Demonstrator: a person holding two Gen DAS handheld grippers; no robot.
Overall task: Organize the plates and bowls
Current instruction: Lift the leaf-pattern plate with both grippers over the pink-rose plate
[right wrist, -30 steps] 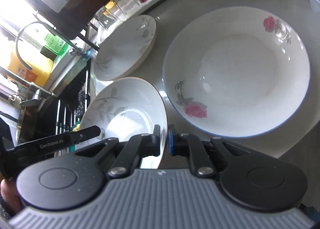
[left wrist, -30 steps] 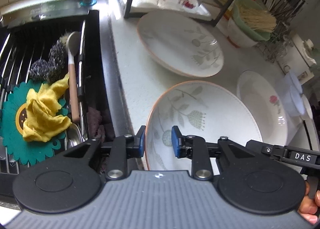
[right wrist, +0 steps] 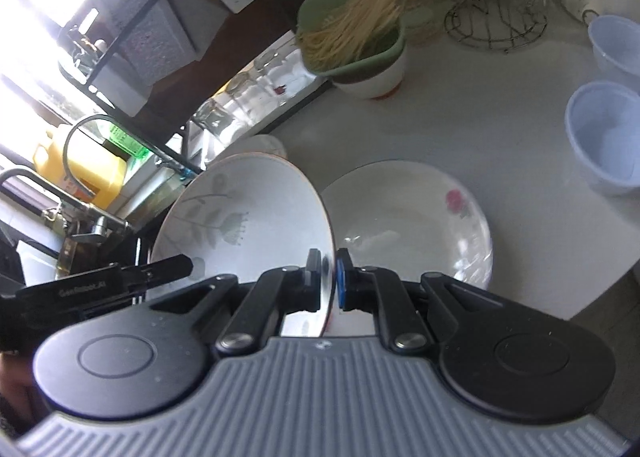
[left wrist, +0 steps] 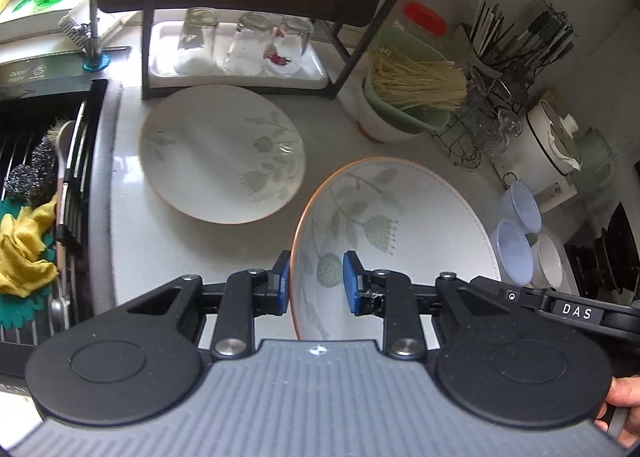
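1. The person is carrying a leaf-patterned bowl (left wrist: 400, 241) clear of the counter (left wrist: 132, 233), gripping it on opposite sides of its rim with both tools.
2. The left gripper (left wrist: 316, 287) is pinching the bowl's near rim, one blue pad outside the wall and one inside.
3. The right gripper (right wrist: 329, 281) is pressing its pads nearly together on the thin rim at the other side; the bowl is standing tilted on edge in that view.
4. To my eye the step in hand is carrying the bowl over to stack it, and it is about midway.
5. Next, I judge, the bowl is needing a level lowering onto a matching piece, likely the leaf-patterned plate (left wrist: 222, 153) lying flat near the rack; both grips should ease off only once it is resting.
6. The rose-patterned plate (right wrist: 408, 225) is sitting empty on the counter just beside the lifted bowl.
7. A green colander (left wrist: 404, 97) set in a white bowl is holding dry noodles.
8. Two pale blue plastic tubs (right wrist: 604, 137) are standing empty, and the white tray (left wrist: 240, 69) under the rack is holding three upturned glasses.
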